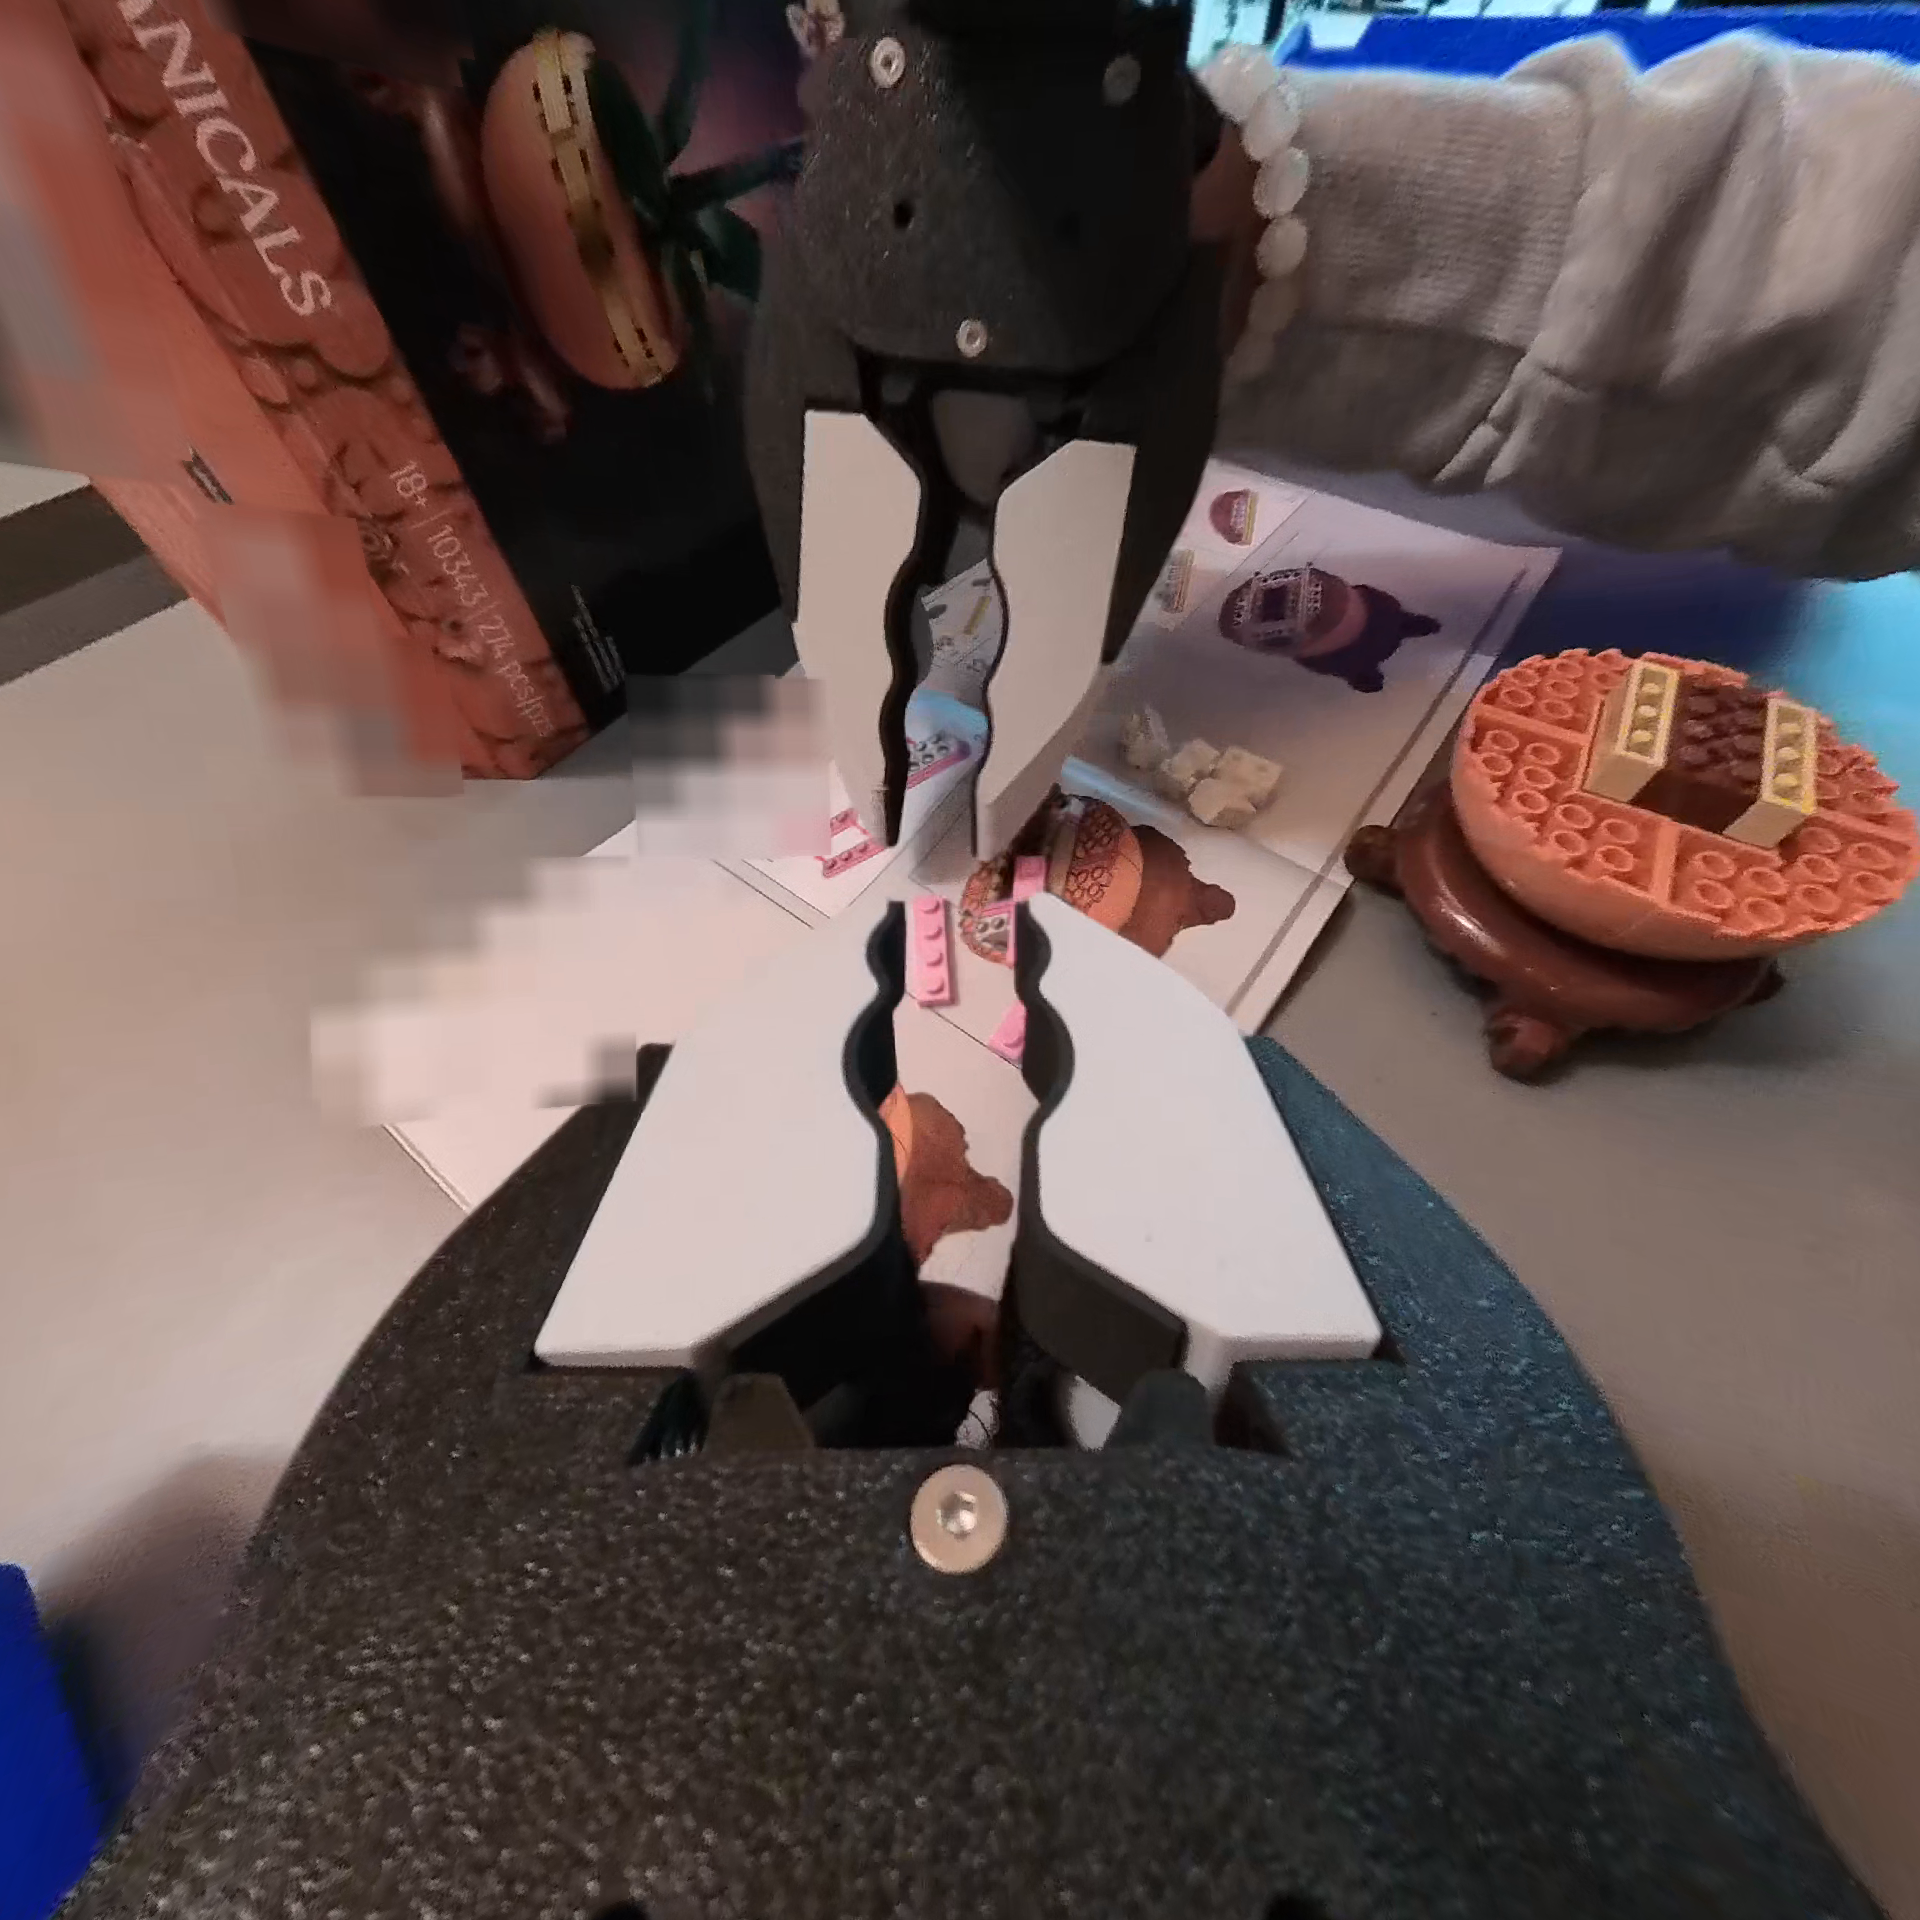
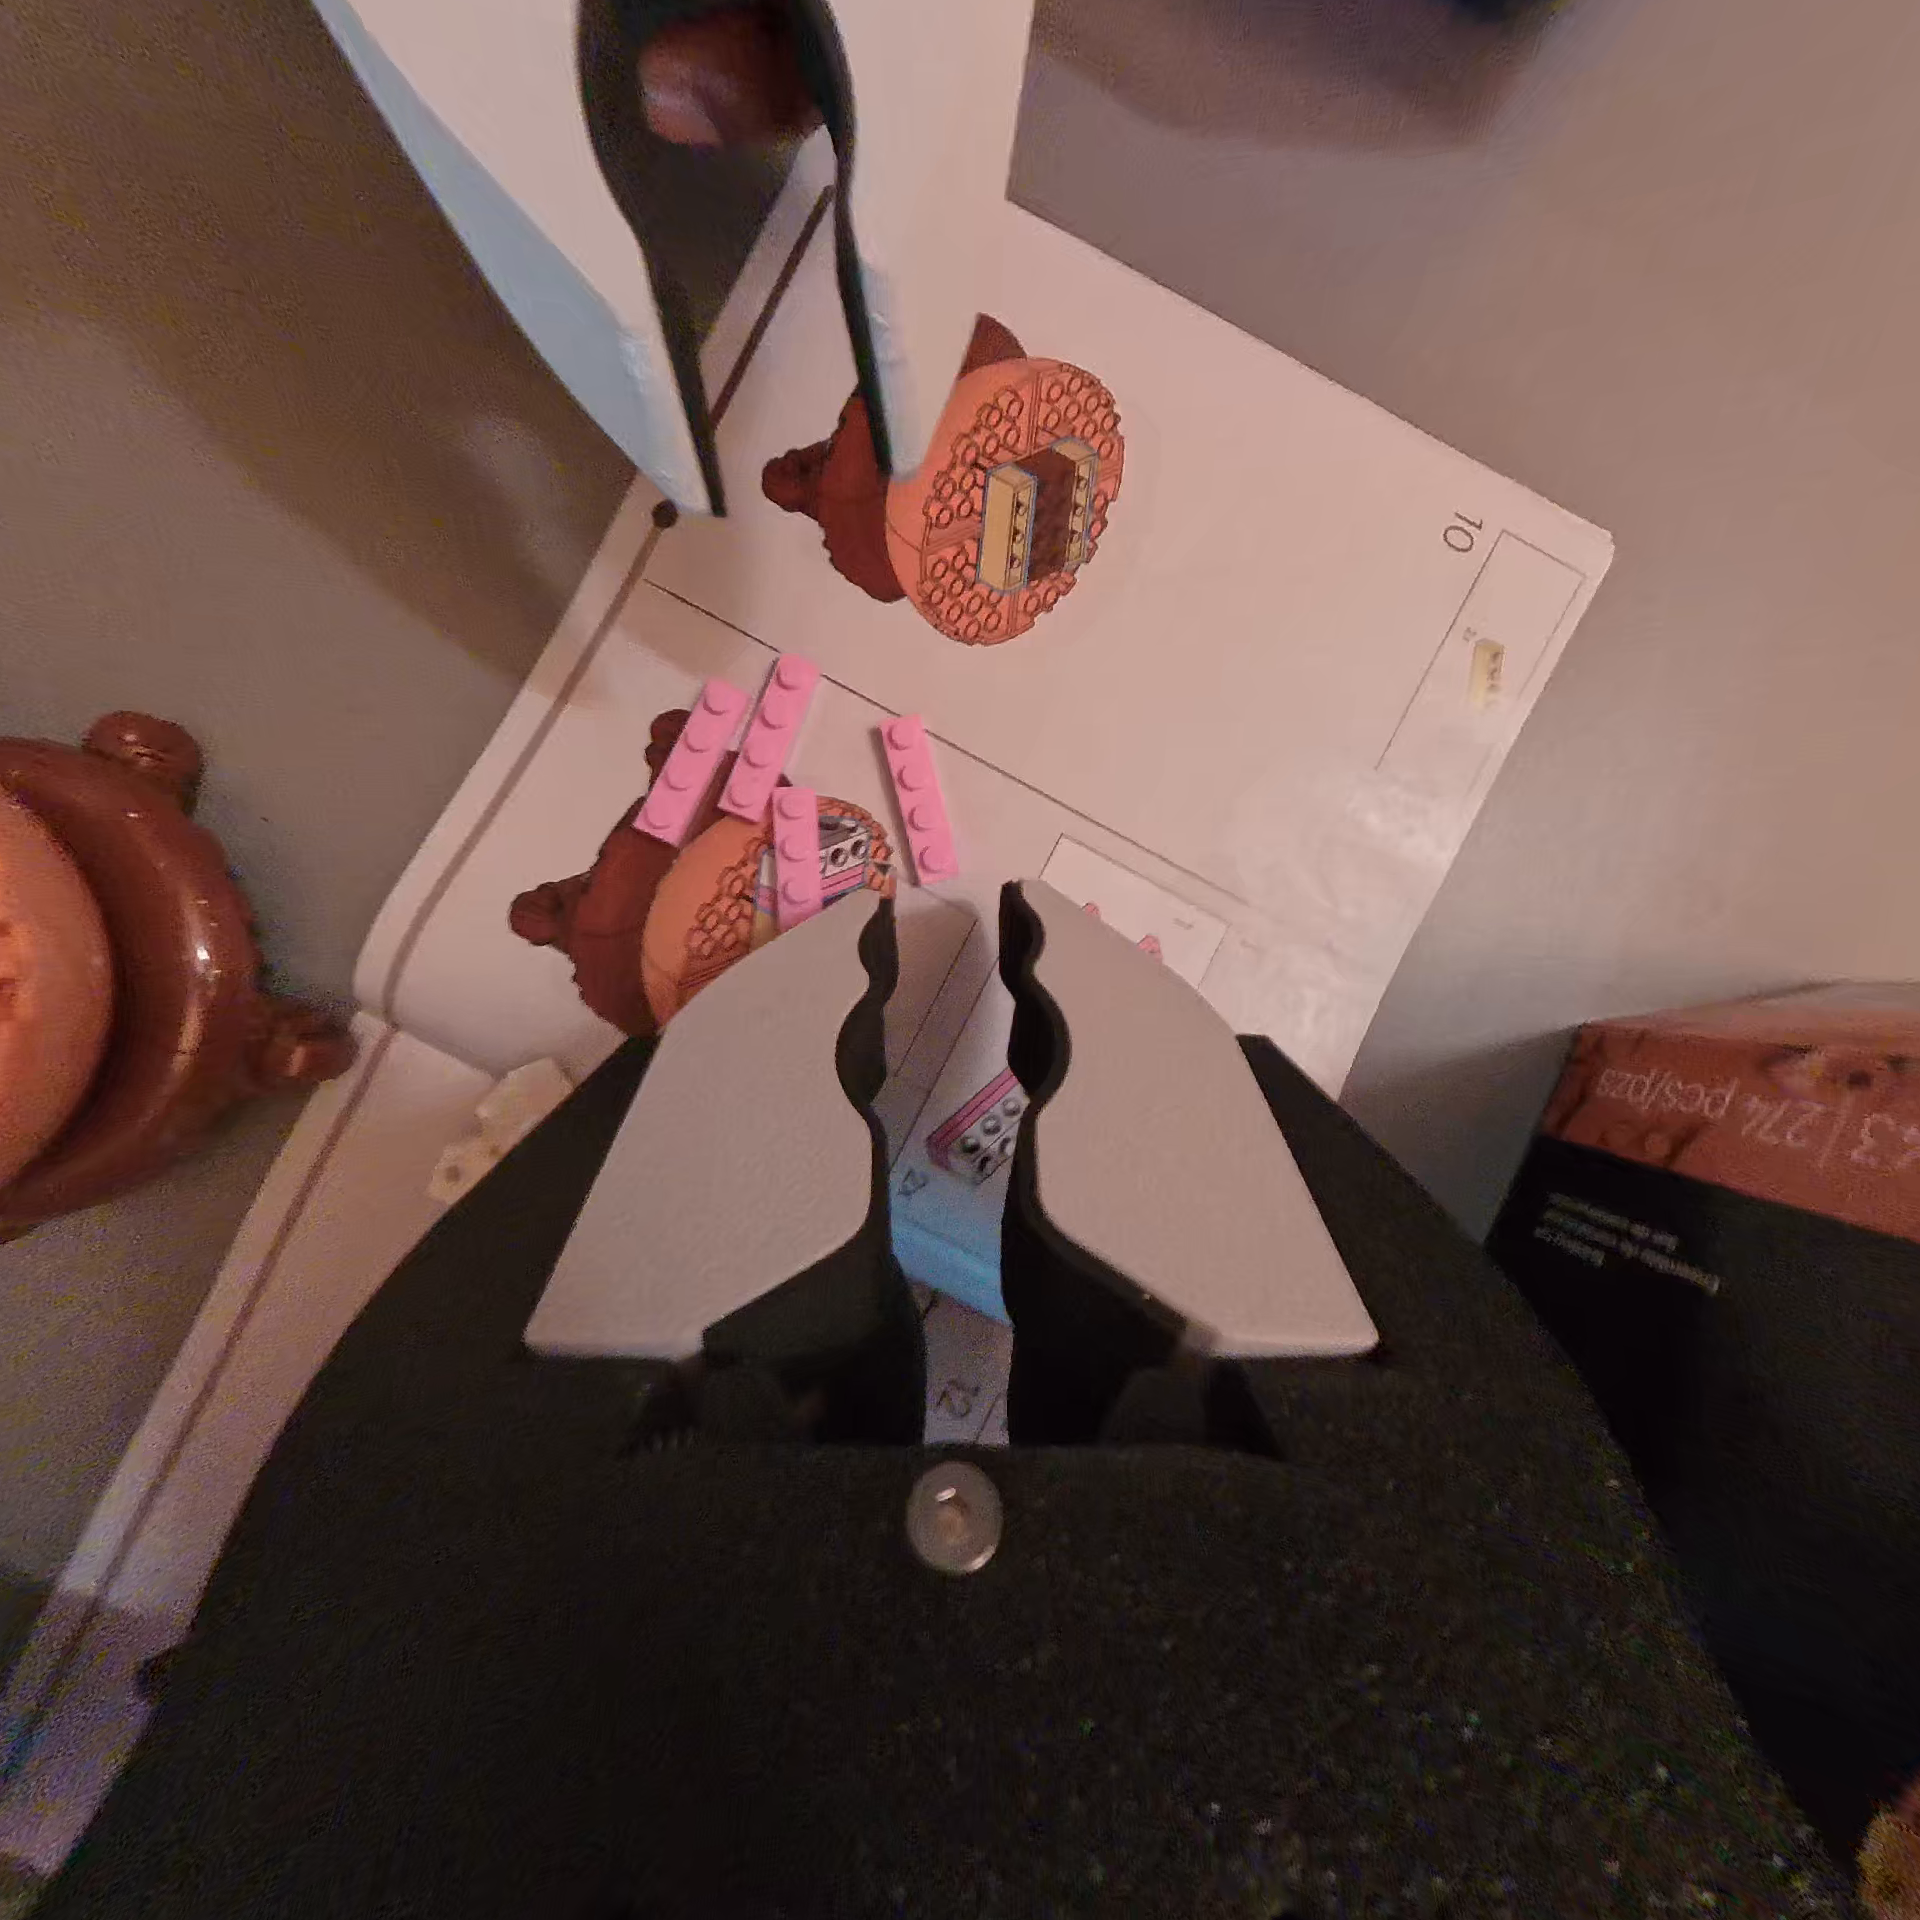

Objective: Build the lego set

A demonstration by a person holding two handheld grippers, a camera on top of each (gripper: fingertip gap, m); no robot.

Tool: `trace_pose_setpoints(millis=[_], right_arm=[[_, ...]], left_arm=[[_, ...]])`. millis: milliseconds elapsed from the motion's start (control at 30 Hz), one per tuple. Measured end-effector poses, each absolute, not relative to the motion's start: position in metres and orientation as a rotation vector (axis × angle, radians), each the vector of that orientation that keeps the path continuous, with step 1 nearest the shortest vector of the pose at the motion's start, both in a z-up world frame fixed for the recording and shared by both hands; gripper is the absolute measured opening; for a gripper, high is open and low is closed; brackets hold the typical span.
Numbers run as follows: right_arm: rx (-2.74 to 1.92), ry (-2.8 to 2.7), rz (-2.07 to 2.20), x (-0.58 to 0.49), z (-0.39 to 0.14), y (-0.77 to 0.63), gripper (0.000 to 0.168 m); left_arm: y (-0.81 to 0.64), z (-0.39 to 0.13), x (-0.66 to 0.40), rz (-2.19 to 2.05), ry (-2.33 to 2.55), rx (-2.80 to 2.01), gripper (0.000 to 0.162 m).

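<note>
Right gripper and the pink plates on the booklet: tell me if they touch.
Apart. In the right wrist view the right gripper is open and empty, its fingertips stopping short of the pink plates, with bare instruction booklet page visible between them.

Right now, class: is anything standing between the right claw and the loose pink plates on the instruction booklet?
Nothing visible blocks it. The right claw is open just short of the pink plates, which lie flat on the instruction booklet. The left claw is beyond them, not between.
</note>
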State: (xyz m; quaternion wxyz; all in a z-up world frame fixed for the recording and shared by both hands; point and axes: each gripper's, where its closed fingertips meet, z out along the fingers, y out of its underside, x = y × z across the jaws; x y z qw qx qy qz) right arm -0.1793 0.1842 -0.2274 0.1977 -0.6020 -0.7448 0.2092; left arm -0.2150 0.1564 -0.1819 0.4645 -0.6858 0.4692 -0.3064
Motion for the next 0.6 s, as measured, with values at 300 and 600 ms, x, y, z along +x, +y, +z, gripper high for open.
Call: trace_pose_setpoints(millis=[300,600], right_arm=[[-1.63,-2.152,0.654,-0.19,-0.234,0.18,0.007],[-1.417,-1.745,0.517,-0.19,-0.133,0.173,0.007]], left_arm=[[0.156,-0.184,-0.224,-0.796,1.081,-1.71,0.024],[0.156,-0.138,-0.211,-1.184,0.801,-1.617,0.024]])
